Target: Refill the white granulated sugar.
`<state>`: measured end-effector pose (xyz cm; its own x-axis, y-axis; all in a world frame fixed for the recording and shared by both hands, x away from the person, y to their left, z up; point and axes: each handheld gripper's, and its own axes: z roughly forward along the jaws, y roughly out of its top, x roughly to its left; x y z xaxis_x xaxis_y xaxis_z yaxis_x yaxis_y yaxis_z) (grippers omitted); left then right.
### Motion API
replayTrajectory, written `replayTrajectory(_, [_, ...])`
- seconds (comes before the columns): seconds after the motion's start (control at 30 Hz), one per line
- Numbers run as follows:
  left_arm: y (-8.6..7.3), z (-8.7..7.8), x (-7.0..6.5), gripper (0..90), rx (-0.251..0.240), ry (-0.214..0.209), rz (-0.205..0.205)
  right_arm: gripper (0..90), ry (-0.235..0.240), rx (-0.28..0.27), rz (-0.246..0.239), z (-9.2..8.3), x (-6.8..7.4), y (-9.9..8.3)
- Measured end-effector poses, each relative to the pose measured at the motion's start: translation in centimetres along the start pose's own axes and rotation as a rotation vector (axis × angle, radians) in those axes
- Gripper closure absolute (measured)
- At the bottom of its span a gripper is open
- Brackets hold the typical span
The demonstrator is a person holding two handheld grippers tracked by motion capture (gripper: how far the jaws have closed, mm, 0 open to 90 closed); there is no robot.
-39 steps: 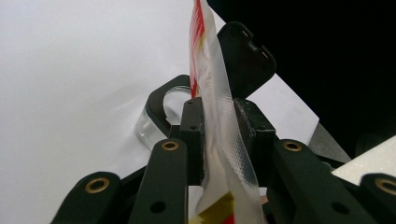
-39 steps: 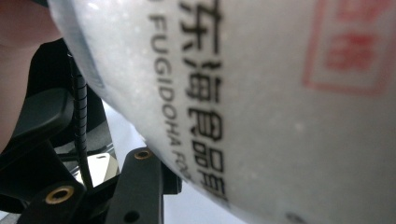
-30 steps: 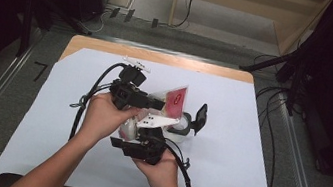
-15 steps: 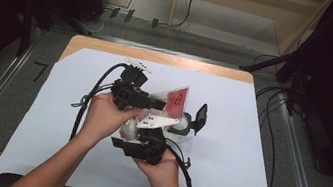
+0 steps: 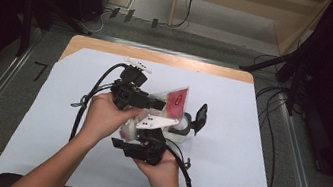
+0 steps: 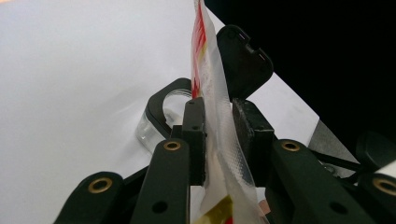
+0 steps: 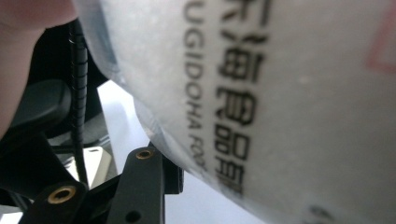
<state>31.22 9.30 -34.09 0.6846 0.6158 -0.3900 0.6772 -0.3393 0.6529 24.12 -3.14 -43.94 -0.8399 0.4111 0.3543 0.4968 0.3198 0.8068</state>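
Both hand-held grippers were on one food pouch, held up over the middle of the tabletop

The left hand-held gripper (image 6: 217, 135) had its jaws pinched onto the pouch (image 6: 212, 93) edge-on, pads pressing both faces of the clear plastic with the red print sticking up above them. The right hand-held gripper (image 5: 146, 143) sat just below and nearer the person; its own view had the pouch (image 7: 280, 93) right up against the lens, black lettering blurred, one jaw showing beneath it, so I couldn't tell if it was actually clamped. Just past the pouch there was a clear container (image 5: 180, 126) with its black lid (image 5: 200, 116) flipped up, standing on the white sheet (image 5: 246, 151) that covered the tabletop (image 5: 160, 57)
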Motion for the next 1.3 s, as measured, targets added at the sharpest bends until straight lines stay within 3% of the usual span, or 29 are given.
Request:
replayTrajectory(0.47, [0.01,-0.09,0.20,77.1,-0.004,0.000,-0.013,63.6,-0.036,0.027,-0.064,0.18,0.54,0.09])
replayTrajectory(0.87, [0.02,-0.08,-0.15,75.5,-0.014,0.008,0.003,63.9,-0.008,0.008,-0.005,-0.05,0.16,0.15])
replayTrajectory(1.3, [0.12,-0.16,-0.31,75.5,-0.009,0.010,0.000,63.9,-0.001,0.003,-0.002,-0.12,0.24,0.22])
